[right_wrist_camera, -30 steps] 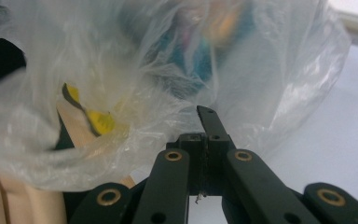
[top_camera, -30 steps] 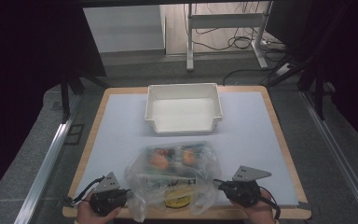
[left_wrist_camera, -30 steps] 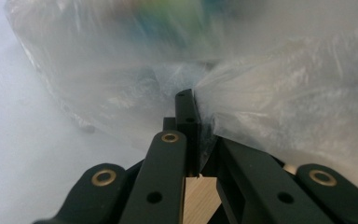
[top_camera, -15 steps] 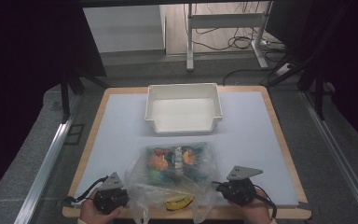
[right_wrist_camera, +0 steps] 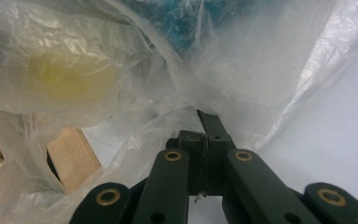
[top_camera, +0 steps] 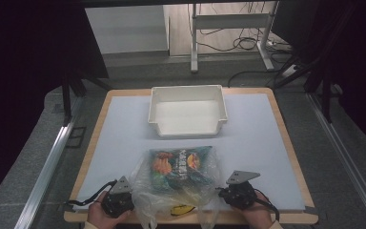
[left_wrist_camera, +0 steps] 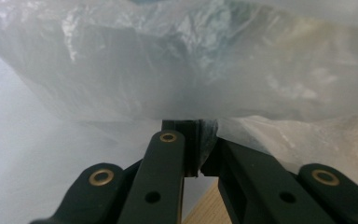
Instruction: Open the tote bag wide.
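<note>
**Two grippers pinch a clear plastic bag at the near edge of the table**

The left gripper [top_camera: 124,200] is at the near left corner of the table [top_camera: 119,138], held by a hand [top_camera: 100,217]. Its jaws are closed together, and a fold of the clear plastic bag [top_camera: 143,200] is pinched between the tips. In the left gripper view the film [left_wrist_camera: 177,74] rises just in front of the jaws like a pale wall, and it spreads to both sides of them. Under the jaws a small piece of the wooden table edge [left_wrist_camera: 209,210] can be seen.

The right gripper [top_camera: 226,193] is on the other side of the bag, also held by a hand [top_camera: 257,217]. Its jaws are closed too, and they grip the film at the bag's right side. In the right gripper view the crumpled plastic [right_wrist_camera: 168,93] lies directly ahead of the tips and to their left. A yellow thing [right_wrist_camera: 70,77] shows through the film, up and to the left of the jaws; what it is I cannot tell. A blue-green packet [right_wrist_camera: 186,18] is straight ahead, higher up.

In the high view the bag lies between the two grippers, touching both. Inside it, a colourful snack packet [top_camera: 178,164] lies beyond the grippers, toward the middle of the table. The yellow thing [top_camera: 181,209] is between the two grippers, near the table edge. A white tray [top_camera: 188,93] stands well beyond the bag, apart from it.
</note>
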A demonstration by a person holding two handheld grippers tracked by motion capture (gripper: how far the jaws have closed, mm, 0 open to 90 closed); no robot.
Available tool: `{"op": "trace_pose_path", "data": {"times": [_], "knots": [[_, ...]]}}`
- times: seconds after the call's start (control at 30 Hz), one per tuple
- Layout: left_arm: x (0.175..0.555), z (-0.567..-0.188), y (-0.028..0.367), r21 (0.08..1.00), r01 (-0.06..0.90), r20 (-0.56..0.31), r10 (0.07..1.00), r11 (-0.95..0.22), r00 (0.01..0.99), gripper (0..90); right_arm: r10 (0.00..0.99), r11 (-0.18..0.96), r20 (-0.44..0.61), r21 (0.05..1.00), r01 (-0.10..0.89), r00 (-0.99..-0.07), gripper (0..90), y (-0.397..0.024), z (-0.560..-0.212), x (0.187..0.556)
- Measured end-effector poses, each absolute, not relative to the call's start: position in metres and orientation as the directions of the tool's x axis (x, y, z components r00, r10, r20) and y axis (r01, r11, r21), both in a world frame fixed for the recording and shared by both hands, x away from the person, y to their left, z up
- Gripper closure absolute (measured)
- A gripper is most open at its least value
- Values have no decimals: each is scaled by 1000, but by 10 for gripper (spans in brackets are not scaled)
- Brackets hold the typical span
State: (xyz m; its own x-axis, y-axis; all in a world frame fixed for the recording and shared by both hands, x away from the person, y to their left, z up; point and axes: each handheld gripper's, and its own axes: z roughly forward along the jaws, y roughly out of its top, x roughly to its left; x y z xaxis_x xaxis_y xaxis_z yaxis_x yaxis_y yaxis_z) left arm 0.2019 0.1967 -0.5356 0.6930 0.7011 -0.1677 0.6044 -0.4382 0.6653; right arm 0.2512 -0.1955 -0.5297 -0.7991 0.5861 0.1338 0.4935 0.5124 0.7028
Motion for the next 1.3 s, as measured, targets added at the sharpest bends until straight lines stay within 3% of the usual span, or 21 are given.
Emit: {"op": "trace_pose_path", "data": {"times": [0.17, 0.3, 0.4, 0.57, 0.73, 0.9, 1.17, 1.23, 1.3], "knots": [[202, -536, 197, 666, 604, -164, 704, -438, 691, 886, 585, 510, 128, 709, 486, -801, 812, -197, -530, 250], [202, -536, 197, 667, 603, -161, 705, -438, 690, 887, 577, 506, 119, 724, 468, -808, 630, -206, -523, 245], [202, -536, 197, 668, 603, -161, 706, -437, 690, 888, 583, 450, 145, 761, 467, -799, 515, -223, -512, 236], [202, -536, 196, 670, 606, -166, 709, -429, 685, 890, 610, 339, 174, 825, 453, -773, 447, -255, -492, 227], [202, -536, 196, 668, 607, -165, 709, -431, 686, 890, 628, 276, 166, 866, 417, -760, 417, -267, -465, 232], [202, -537, 196, 666, 607, -164, 708, -434, 687, 890, 614, 287, 148, 873, 395, -775, 360, -245, -441, 251], [203, -537, 196, 659, 606, -159, 705, -445, 691, 890, 578, 351, 225, 799, 488, -785, 334, -203, -454, 292], [203, -537, 196, 659, 608, -162, 706, -443, 690, 890, 572, 370, 238, 779, 506, -785, 362, -197, -458, 296], [202, -537, 196, 659, 610, -164, 707, -441, 688, 890, 573, 392, 232, 764, 512, -786, 500, -192, -462, 298]]}}
